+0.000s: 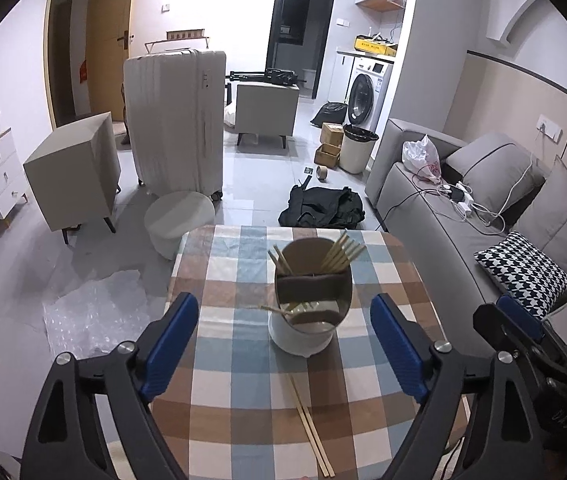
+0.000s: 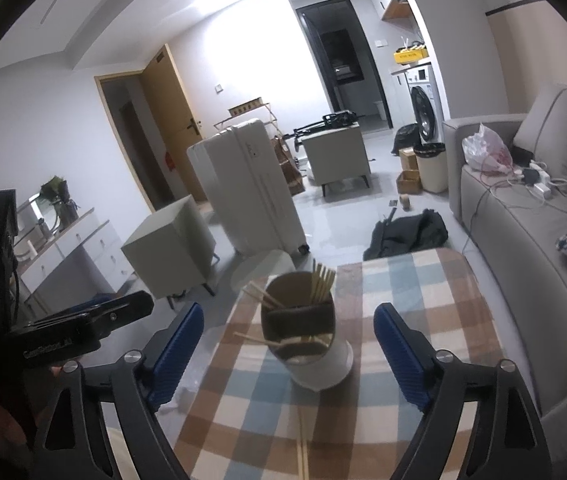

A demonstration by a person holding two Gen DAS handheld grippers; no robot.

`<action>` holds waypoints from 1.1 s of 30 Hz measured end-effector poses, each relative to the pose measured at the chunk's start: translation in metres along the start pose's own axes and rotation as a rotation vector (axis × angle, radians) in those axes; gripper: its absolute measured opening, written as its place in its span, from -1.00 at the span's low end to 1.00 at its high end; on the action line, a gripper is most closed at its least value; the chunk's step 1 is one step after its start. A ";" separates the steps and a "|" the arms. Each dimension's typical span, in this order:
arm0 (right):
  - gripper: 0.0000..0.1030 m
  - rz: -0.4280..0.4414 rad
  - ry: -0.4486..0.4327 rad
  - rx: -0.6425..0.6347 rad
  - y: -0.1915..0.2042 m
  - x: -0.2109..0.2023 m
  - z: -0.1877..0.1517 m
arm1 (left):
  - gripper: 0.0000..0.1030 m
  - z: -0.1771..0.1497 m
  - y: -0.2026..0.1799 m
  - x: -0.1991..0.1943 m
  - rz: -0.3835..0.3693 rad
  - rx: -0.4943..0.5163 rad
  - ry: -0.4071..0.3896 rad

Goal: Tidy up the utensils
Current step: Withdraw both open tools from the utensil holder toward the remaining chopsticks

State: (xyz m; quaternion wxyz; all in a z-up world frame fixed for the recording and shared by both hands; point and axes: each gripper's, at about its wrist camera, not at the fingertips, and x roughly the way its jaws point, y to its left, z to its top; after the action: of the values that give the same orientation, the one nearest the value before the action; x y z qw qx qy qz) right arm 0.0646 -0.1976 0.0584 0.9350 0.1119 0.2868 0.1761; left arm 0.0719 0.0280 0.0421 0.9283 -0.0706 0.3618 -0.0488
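A round utensil holder with a white base and a divided brown top stands on the checked tablecloth. Several wooden chopsticks stick out of its back compartments, and a few lean across the front one. One loose pair of chopsticks lies on the cloth in front of the holder. My left gripper is open, short of the holder, with nothing between its blue pads. My right gripper is open too, facing the same holder from slightly left, with the loose pair below it.
A grey sofa with cables, a bag and a patterned cushion runs along the table's right side. Beyond the far edge are a round stool, a white suitcase and a black bag. Bubble wrap lies on the floor at left.
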 end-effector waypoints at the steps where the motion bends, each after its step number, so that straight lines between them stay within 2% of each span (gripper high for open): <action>1: 0.78 -0.003 0.002 0.005 -0.001 -0.001 -0.004 | 0.67 -0.004 0.001 -0.001 0.001 -0.002 -0.003; 13: 0.89 -0.052 0.047 -0.018 -0.008 -0.001 -0.050 | 0.68 -0.043 0.008 0.008 0.035 -0.017 -0.013; 19: 0.88 -0.069 0.133 -0.043 -0.013 0.015 -0.075 | 0.68 -0.065 0.010 0.024 0.047 -0.025 0.013; 24: 0.87 -0.071 0.208 -0.033 -0.018 0.033 -0.091 | 0.68 -0.079 0.013 0.045 0.084 -0.015 0.079; 27: 0.78 -0.082 0.248 -0.032 -0.021 0.043 -0.097 | 0.68 -0.083 0.018 0.058 0.092 -0.031 0.138; 30: 0.73 -0.096 0.284 -0.024 -0.024 0.054 -0.102 | 0.68 -0.085 0.021 0.064 0.111 -0.026 0.152; 33: 0.57 -0.094 0.326 -0.012 -0.025 0.066 -0.106 | 0.68 -0.086 0.028 0.069 0.109 -0.045 0.178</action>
State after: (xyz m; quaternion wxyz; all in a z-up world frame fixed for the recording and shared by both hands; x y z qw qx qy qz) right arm 0.0613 -0.1830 -0.0684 0.8839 0.0629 0.4385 0.1499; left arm 0.0653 0.0379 -0.0706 0.8920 -0.0671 0.4471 0.0037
